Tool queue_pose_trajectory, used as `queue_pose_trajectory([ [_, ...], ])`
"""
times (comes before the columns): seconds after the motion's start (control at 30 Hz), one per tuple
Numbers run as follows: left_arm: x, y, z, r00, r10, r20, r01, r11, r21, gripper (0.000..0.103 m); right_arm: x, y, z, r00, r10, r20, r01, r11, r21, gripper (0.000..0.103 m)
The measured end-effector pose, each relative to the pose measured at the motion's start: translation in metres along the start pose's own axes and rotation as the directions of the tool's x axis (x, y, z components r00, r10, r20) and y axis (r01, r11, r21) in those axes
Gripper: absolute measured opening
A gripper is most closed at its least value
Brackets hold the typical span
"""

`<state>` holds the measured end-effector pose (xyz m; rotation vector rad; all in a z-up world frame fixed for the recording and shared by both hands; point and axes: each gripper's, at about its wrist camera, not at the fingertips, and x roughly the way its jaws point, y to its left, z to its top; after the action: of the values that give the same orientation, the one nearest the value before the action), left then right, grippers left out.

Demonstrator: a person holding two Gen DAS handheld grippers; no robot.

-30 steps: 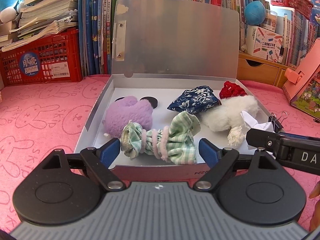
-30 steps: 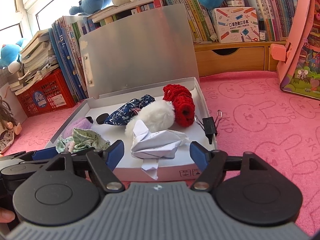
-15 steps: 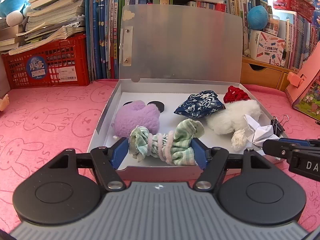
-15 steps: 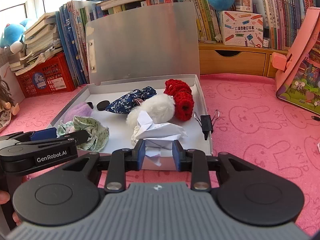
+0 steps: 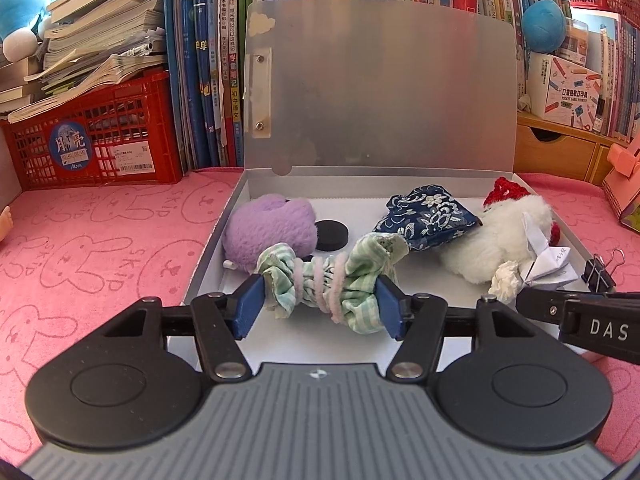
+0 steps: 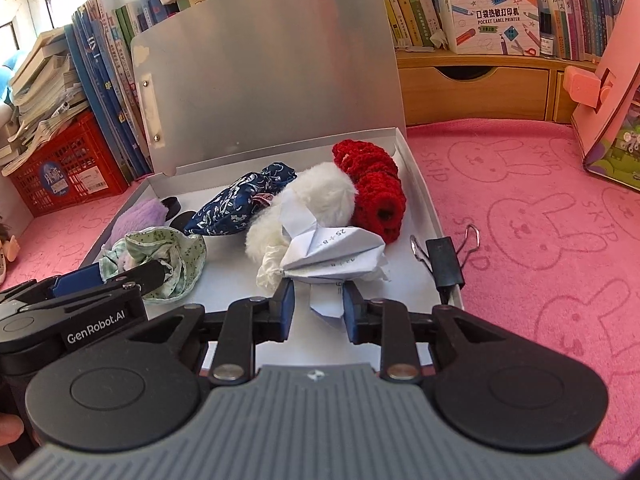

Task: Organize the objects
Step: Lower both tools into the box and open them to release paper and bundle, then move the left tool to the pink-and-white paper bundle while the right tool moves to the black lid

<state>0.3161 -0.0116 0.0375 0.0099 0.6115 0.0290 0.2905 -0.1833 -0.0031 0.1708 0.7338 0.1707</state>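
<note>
Two grippers work over the front edge of the shallow grey cardboard box (image 5: 208, 248), whose lid stands open on the pink bunny-print cloth (image 5: 100, 240). At the box's left side lies a fluffy purple plush piece (image 5: 268, 228), with a black round disc (image 5: 331, 234) just beside it. The left gripper (image 5: 320, 306) has just been closing, and its blue pads now press both ends of the green checked fabric scrunchie wound with pink cord (image 5: 332, 280) near the front left corner. Toward the back sits a navy floral cloth pouch (image 5: 428, 216), then a white fluffy ball (image 5: 500, 236) touching a red crocheted piece (image 6: 376, 188). The right gripper (image 6: 318, 306) is clamped on the tail of the folded white paper figure (image 6: 332, 252) at the front edge. A black binder clip (image 6: 444, 266) grips the box's right wall.
</note>
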Motion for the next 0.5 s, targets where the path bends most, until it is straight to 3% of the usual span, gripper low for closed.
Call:
queue_pose_trajectory([
  [0.13,-0.005,0.001,-0.001,1.000,-0.012,-0.002,0.012,1.000,-0.003,0.067,-0.010,0.002,-0.005,1.000,0.008,0.017,-0.008,1.000,-0.015,0.039],
  [0.2,-0.009,0.001,-0.003,1.000,-0.009,-0.004,0.009,1.000,0.005,0.069,-0.017,0.005,-0.006,0.999,0.001,0.032,0.000,0.999,-0.035,0.051],
  [0.5,-0.057,0.005,-0.009,0.998,-0.058,0.036,0.058,0.998,0.004,0.084,-0.065,0.017,-0.019,0.993,0.054,0.103,-0.046,0.995,-0.083,0.067],
])
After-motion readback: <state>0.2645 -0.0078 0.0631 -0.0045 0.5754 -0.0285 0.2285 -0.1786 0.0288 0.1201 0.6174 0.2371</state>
